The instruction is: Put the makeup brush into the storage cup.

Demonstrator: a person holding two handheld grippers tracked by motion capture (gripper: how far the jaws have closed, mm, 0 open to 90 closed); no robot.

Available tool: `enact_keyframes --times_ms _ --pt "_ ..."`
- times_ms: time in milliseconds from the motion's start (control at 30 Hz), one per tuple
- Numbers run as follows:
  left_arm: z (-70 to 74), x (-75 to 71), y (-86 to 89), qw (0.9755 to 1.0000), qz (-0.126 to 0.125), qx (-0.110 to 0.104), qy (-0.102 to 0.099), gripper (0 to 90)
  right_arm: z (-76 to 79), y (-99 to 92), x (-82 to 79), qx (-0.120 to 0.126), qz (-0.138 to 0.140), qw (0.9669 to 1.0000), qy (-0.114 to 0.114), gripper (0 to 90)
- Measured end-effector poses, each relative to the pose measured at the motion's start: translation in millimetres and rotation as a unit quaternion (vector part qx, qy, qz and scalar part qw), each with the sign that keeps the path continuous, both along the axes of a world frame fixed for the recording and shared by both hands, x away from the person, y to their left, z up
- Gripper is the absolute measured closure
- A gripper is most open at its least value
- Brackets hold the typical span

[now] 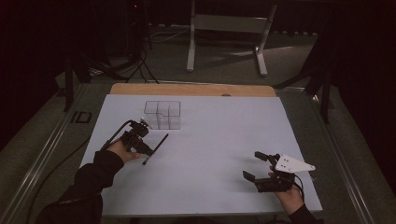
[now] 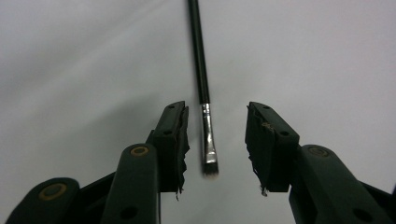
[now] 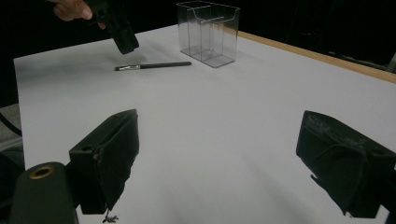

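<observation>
My left tool [image 2: 217, 140] straddles, jaws parted and untouching, the silver ferrule of a slim black-handled flat paintbrush [image 2: 201, 70] lying on the white desk [image 1: 210, 154]; light, stiff and likely to roll, it is best gripped at the ferrule. My right tool [image 3: 219, 168] hangs released, and the clear plastic compartmented holder [image 1: 162, 114] beyond appears empty.

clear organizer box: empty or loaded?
Empty. The clear plastic compartment box stands upright on the white sheet, and its see-through walls show nothing inside; the thin black brush lies flat outside it.
</observation>
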State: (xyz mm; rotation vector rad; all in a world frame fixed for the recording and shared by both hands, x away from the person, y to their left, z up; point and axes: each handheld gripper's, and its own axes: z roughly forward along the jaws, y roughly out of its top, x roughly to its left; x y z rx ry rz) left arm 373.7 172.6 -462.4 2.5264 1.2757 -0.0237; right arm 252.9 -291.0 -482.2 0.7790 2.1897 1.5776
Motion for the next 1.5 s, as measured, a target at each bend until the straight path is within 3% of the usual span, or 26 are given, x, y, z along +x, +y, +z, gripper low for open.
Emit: enact_keyframes --times_ms 233,633,900,1167,1367,1500 --pt "-5.0 0.4 -2.1 1.0000 -0.008 0.003 -0.003 61.9 0.1 0.1 0.1 0.001 0.001 1.0000 0.001 13.3" --pt "-18.0 6.0 -2.5 0.9996 -0.022 0.011 0.015 69.5 -0.3 0.2 0.3 0.002 0.002 1.0000 0.002 13.3" --pt "-26.1 4.6 -6.8 0.9982 -0.045 0.031 0.026 73.7 -0.4 0.1 0.4 0.002 0.003 1.0000 0.003 13.3" --pt "-27.5 3.6 -11.2 0.9970 -0.052 0.055 0.018 78.0 -0.6 0.4 0.5 0.002 0.003 1.0000 0.003 13.3" --pt "-27.6 2.7 -19.2 0.9936 -0.074 0.083 0.017 84.6 -0.9 0.0 0.9 0.003 0.002 1.0000 0.005 13.2" --pt "-27.0 7.5 -23.7 0.9903 -0.092 0.099 0.032 85.1 -1.0 -0.3 1.1 0.004 0.001 1.0000 0.006 13.2"
